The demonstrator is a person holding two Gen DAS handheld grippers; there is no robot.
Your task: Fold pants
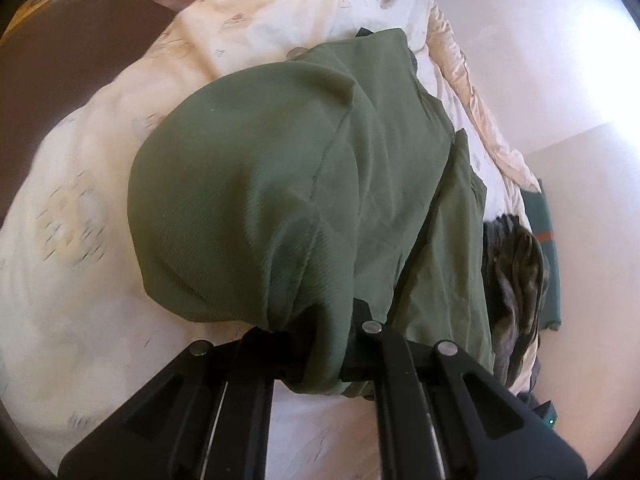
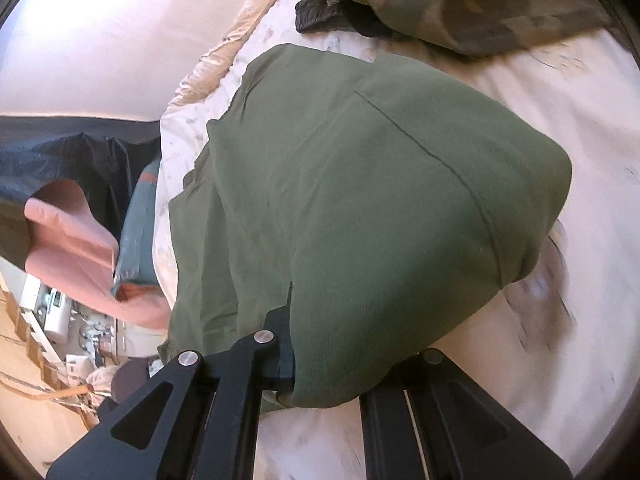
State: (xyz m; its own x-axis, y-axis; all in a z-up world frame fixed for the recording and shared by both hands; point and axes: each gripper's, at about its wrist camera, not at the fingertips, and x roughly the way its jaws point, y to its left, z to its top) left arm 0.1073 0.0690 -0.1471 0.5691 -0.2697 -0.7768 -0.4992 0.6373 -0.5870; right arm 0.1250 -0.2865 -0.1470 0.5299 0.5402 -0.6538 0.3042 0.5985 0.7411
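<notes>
Green pants lie on a cream bedspread and billow up toward both cameras. My left gripper is shut on a bunched edge of the green cloth, which drapes over its fingertips and hides them. In the right wrist view the same green pants rise in a dome, and my right gripper is shut on their near edge. Only its left finger shows; the other is under the cloth. The far part of the pants still rests flat on the bed.
A camouflage garment lies bunched on the bed beyond the pants, also seen as a dark heap at the right. A brown headboard stands at the left. A pink and black garment and a teal cloth hang off the bed's edge.
</notes>
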